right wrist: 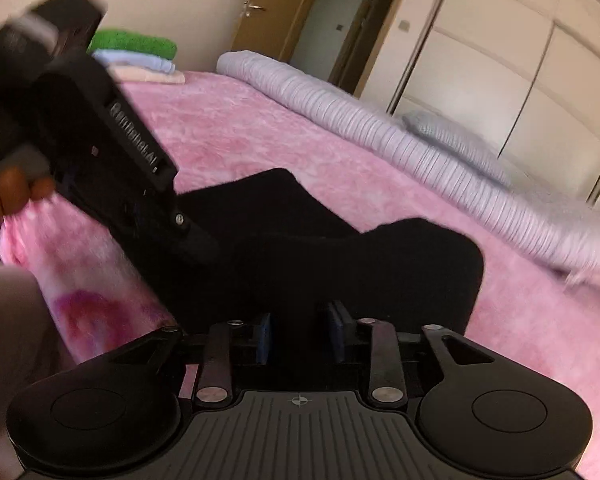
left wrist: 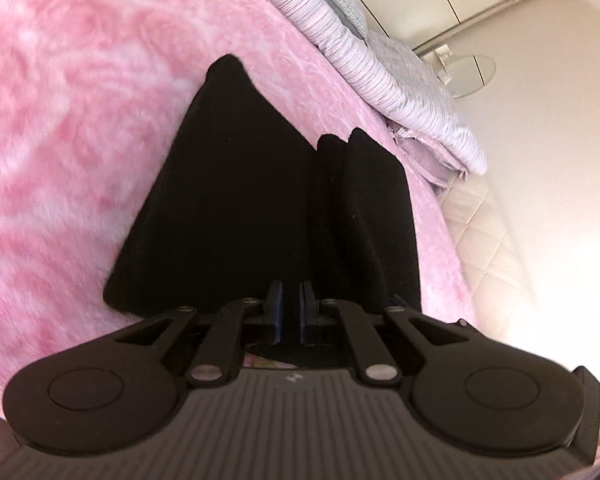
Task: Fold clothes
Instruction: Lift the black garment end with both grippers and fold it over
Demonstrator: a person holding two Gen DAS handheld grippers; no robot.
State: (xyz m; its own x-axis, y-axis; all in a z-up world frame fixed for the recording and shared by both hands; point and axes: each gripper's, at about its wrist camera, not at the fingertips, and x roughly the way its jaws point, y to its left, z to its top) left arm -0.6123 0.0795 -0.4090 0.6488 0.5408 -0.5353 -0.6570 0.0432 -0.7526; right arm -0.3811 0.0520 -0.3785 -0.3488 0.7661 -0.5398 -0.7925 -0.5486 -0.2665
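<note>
A black garment (left wrist: 228,200) lies partly folded on the pink fuzzy bedspread (left wrist: 60,120), with a doubled fold on its right side. My left gripper (left wrist: 291,296) is over its near edge, fingers nearly together with a narrow gap; black cloth lies between or behind them. In the right wrist view the same black garment (right wrist: 340,248) lies ahead. My right gripper (right wrist: 300,328) is at its near edge with the fingers apart. The left gripper's body (right wrist: 112,140) shows at the left, held by a hand, its tips down on the garment.
A striped lilac duvet (right wrist: 360,120) runs along the bed's far side. A stack of folded clothes (right wrist: 140,56), green on top, sits at the far corner. White wardrobes (right wrist: 500,60) and a door stand beyond. A round glass table (left wrist: 468,72) stands beside the bed.
</note>
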